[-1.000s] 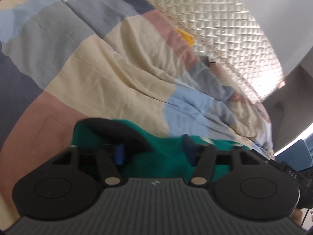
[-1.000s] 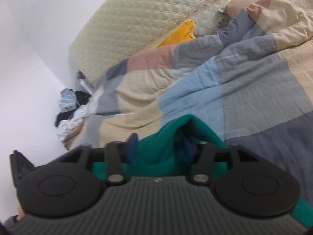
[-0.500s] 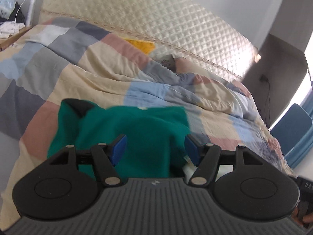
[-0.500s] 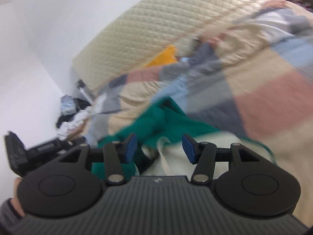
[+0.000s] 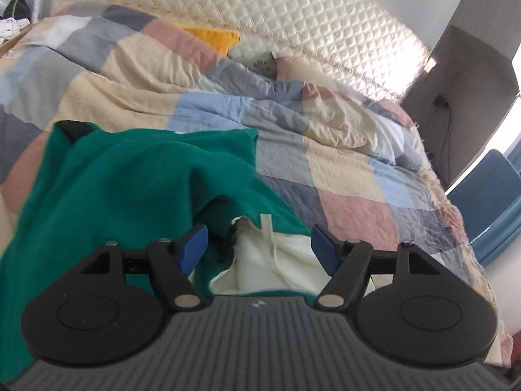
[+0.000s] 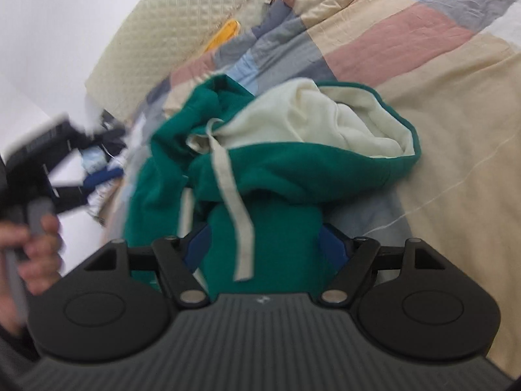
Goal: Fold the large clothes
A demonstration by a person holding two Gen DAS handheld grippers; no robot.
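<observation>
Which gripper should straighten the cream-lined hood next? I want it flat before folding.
Probably the right gripper: the hood lies open ahead of its fingers. The left gripper mostly faces the green hoodie body.

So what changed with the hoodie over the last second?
Both tools, left and right, pinched the green hoodie a second ago; their jaws are now opening, pads off the cloth. It lies spread on the quilt, cream hood lining exposed. Bed unchanged.
</observation>
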